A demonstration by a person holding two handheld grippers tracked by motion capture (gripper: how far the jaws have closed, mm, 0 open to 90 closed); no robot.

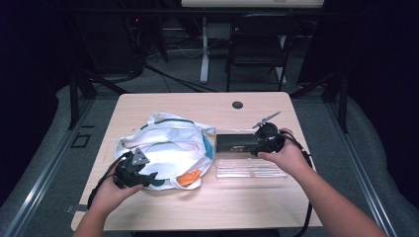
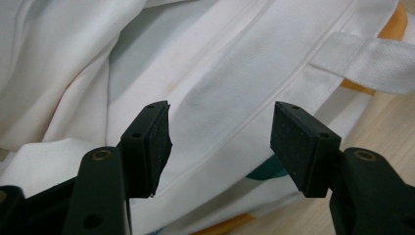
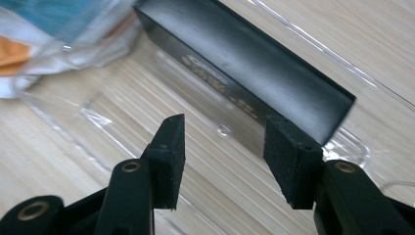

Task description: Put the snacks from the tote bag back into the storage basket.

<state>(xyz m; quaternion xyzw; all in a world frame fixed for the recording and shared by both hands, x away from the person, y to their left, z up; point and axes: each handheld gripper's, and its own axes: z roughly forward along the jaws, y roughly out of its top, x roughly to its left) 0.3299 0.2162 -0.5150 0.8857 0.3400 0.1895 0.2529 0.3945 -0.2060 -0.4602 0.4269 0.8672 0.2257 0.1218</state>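
Note:
A white cloth bag (image 1: 168, 143) with teal and orange parts lies crumpled on the left half of the wooden table (image 1: 207, 202). My left gripper (image 1: 148, 177) sits at the bag's near left corner. In the left gripper view it (image 2: 220, 142) is open, with white bag fabric (image 2: 220, 73) lying behind the gap and not pinched. A black oblong box (image 1: 237, 142) stands in a clear plastic case (image 1: 249, 168) to the right of the bag. My right gripper (image 1: 256, 148) hovers at the box's right end, open (image 3: 222, 142). The black box (image 3: 244, 63) lies just ahead of its pads.
A white strap (image 2: 372, 58) of the bag crosses an orange patch near the table surface. A round cable hole (image 1: 237, 104) sits at the table's far middle. Behind the table stand a dark chair (image 1: 257, 44) and a white desk leg (image 1: 204, 49).

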